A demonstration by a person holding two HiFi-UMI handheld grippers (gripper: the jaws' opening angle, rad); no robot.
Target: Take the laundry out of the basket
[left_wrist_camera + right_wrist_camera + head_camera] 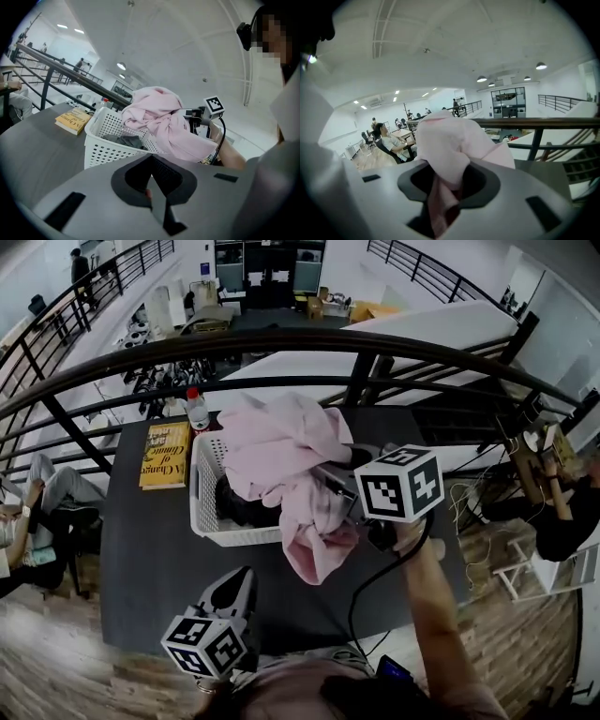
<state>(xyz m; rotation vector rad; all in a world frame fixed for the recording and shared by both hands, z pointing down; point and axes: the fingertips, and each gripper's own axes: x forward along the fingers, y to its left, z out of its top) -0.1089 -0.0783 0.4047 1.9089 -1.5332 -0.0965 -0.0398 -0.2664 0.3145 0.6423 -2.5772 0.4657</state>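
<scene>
pale pink soft cloth garment [281, 460], bunched and raised above the white perforated plastic laundry basket [202, 512], its lower fold hanging over the basket's near rim towards the person; right gripper [342, 486] closed on a gathered fold of this garment, the pink cloth filling the gap between its jaws in the right gripper view [445, 197]; left gripper [239, 582] near the table's front edge, well apart from the basket, jaws together with nothing between them [152, 187]; dark grey crumpled clothes [239, 507] lie in the basket under the pink garment; likely risks: the trailing fold may catch the rim and drag or tip the light basket, which no gripper steadies; the dark clothes may cling and come up with it; a pinch on a single fold may slip under the garment's weight; the black cable [375, 587] under the right gripper may snag the hanging cloth; surface: a dark grey matt table [141, 559], bearing a yellow paperback book [166, 456] and a clear bottle with a red cap [197, 411] just beyond the basket; room: a mezzanine edged by a black metal railing [281, 343], wooden floor [56, 662], a seated person [37, 493] at the left.
</scene>
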